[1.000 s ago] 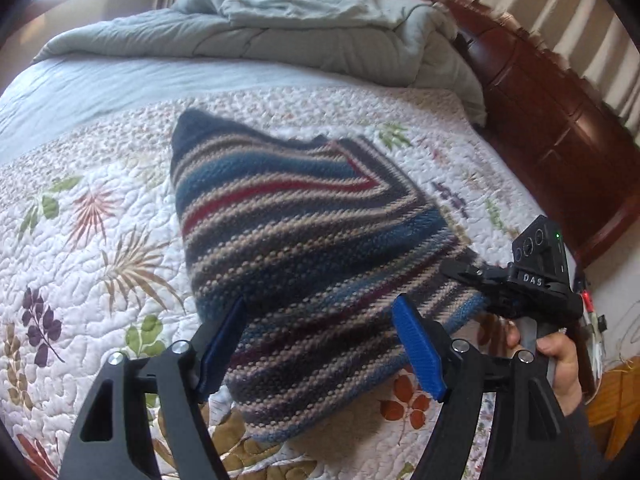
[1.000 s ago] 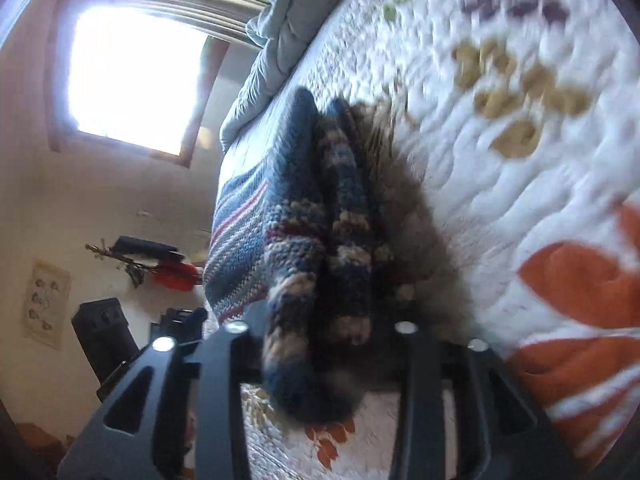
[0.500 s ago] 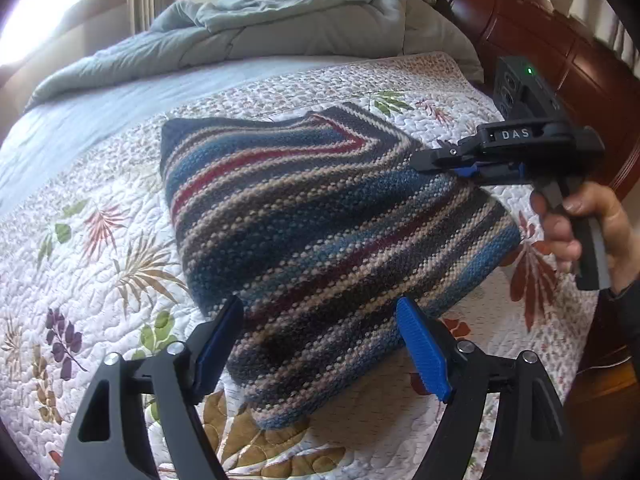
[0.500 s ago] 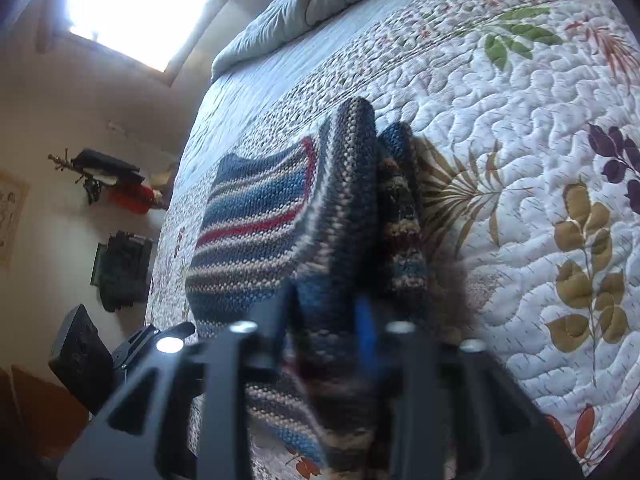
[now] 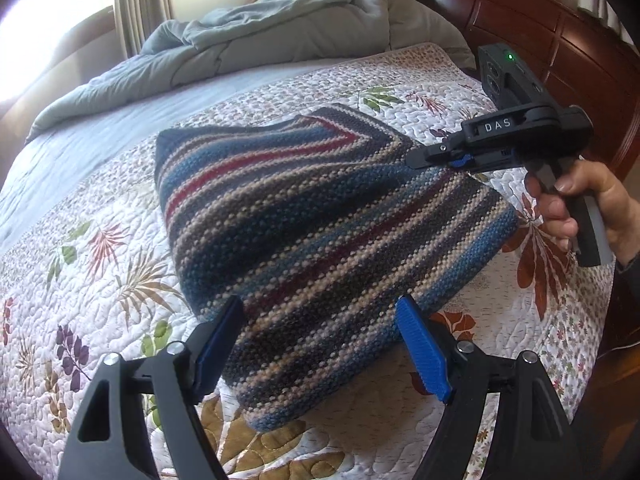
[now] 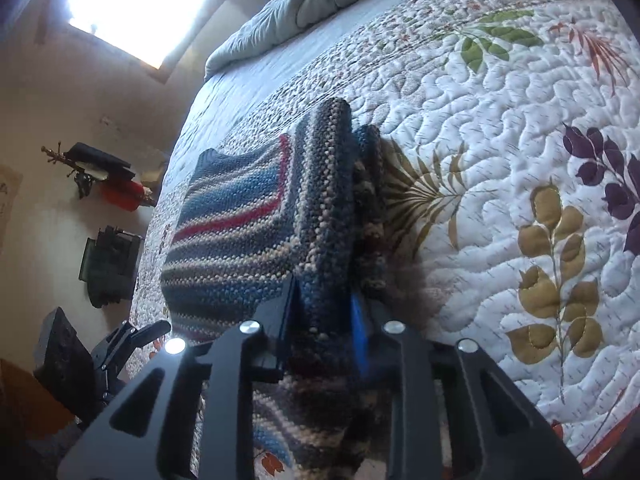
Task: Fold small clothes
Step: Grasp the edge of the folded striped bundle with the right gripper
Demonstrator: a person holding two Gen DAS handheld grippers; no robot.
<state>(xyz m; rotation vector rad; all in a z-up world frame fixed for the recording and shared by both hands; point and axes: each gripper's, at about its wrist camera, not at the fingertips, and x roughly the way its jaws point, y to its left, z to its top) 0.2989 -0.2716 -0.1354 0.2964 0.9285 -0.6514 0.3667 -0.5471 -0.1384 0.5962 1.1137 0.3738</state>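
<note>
A folded striped knit garment [image 5: 304,224], blue, tan and red, lies on the floral quilt [image 5: 80,264]. My left gripper [image 5: 320,340] is open, its blue pads [image 5: 420,356] on either side of the garment's near edge, above it. My right gripper [image 5: 420,158] is over the garment's far right side. In the right wrist view the right gripper [image 6: 324,308] is shut on the thick folded edge of the garment [image 6: 240,224], which bulges between its fingers [image 6: 360,324].
A grey comforter [image 5: 260,36] is heaped at the head of the bed. A dark wooden headboard [image 5: 560,40] runs along the right. A window [image 6: 132,8] and a wall rack with dark and red items [image 6: 108,176] are beyond the bed.
My right gripper has moved from the garment's near right corner up along its right side, still gripping the edge. The left gripper has stayed open near the front edge.
</note>
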